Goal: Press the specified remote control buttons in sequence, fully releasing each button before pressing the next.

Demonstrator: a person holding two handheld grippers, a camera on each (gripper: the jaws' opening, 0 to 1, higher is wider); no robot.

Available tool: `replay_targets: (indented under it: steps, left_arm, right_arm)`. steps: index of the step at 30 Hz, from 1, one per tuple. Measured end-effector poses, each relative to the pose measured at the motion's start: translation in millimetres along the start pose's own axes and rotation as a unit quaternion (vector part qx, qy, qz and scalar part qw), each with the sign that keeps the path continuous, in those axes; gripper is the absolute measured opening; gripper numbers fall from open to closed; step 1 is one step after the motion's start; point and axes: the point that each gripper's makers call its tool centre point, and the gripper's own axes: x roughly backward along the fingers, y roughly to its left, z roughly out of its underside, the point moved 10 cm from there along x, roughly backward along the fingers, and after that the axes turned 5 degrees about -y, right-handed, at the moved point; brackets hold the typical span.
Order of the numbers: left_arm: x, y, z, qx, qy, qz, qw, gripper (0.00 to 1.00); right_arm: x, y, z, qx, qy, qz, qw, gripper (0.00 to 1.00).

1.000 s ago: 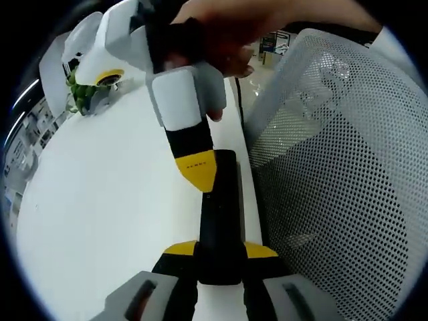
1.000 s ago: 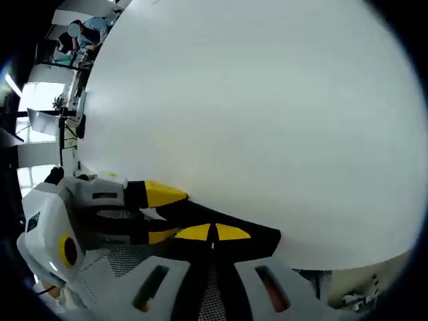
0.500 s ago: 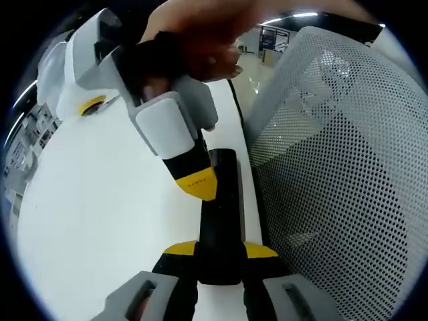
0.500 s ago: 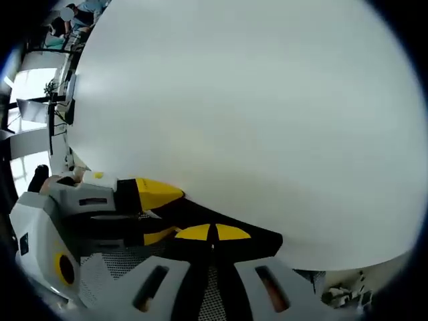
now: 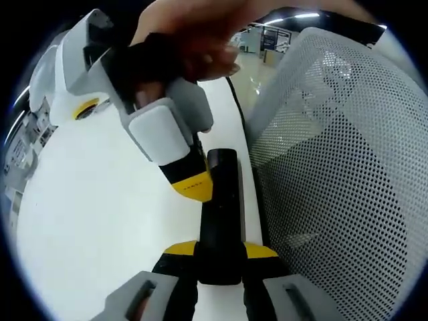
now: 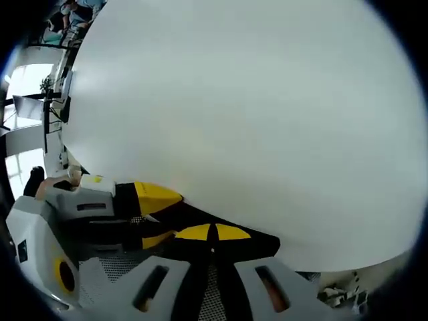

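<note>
A long black remote [image 5: 221, 200] lies along the white table's [image 5: 93, 214] right edge, its near end clamped between the yellow tips of my left gripper [image 5: 221, 249]. My right gripper [image 5: 193, 188], held by a hand [image 5: 194, 40], comes down from the upper left with its yellow tips together on the remote's upper left side. In the right gripper view my right gripper [image 6: 212, 232] is shut with its tips resting on the dark remote [image 6: 190, 215]. The left gripper [image 6: 158, 215] holds the remote from the left there. The buttons are hidden.
A grey mesh chair back [image 5: 334, 174] stands close to the table's right edge. A dark cable [image 5: 235, 107] runs along that edge beyond the remote. The wide white tabletop [image 6: 254, 114] spreads ahead of the right gripper. Distant room furniture [image 6: 50, 107] shows at left.
The right gripper has tilted over and its tips have slid a little down and left along the remote. The left gripper and the remote have stayed put.
</note>
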Motion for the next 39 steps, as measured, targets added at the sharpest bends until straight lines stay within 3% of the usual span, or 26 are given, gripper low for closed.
replay_targets:
  steps: [6,13,15,19,25,28,29,30,35,39]
  left_arm:
    - [0,1.0,-0.3,0.006,-0.001,0.002,1.0,0.24]
    - [0,1.4,-0.3,0.012,-0.002,0.002,0.9999,0.24]
    - [-1,1.4,-0.2,0.013,-0.002,0.002,0.9999,0.24]
    - [0,0.1,-0.3,0.009,-0.001,-0.002,1.0,0.24]
    - [-1,-0.6,-1.5,0.001,0.005,-0.003,1.0,0.24]
    - [-1,-0.5,-1.4,0.002,0.005,-0.003,1.0,0.24]
    - [-1,-1.0,-1.5,0.003,0.004,-0.003,1.0,0.24]
    - [-1,-0.9,-1.6,0.001,0.005,-0.004,1.0,0.24]
    - [0,-1.1,-1.3,0.002,0.004,-0.005,1.0,0.24]
    - [0,-1.0,-1.6,0.001,0.005,-0.005,1.0,0.24]
  right_arm:
    - [-3,4,0.0,0.018,-0.022,0.034,0.999,0.0]
    - [-4,4,-1.5,0.022,-0.023,0.04,0.9987,0.0]
    - [-4,3,0.9,0.026,-0.04,0.037,0.9982,0.0]
    - [-4,-1,11.7,0.004,-0.105,0.02,0.9942,0.0]
    - [-4,-6,22.0,-0.004,-0.131,0.0,0.9913,0.0]
    - [-4,-3,21.8,-0.022,-0.12,-0.03,0.9921,0.0]
    - [-3,-1,24.3,-0.052,-0.085,-0.035,0.9944,0.0]
    - [-3,-5,20.0,-0.03,-0.106,-0.025,0.9936,0.0]
    - [-2,-3,21.1,-0.014,-0.081,-0.017,0.9965,0.0]
    - [-2,-2,22.1,-0.011,-0.086,-0.013,0.9962,0.0]
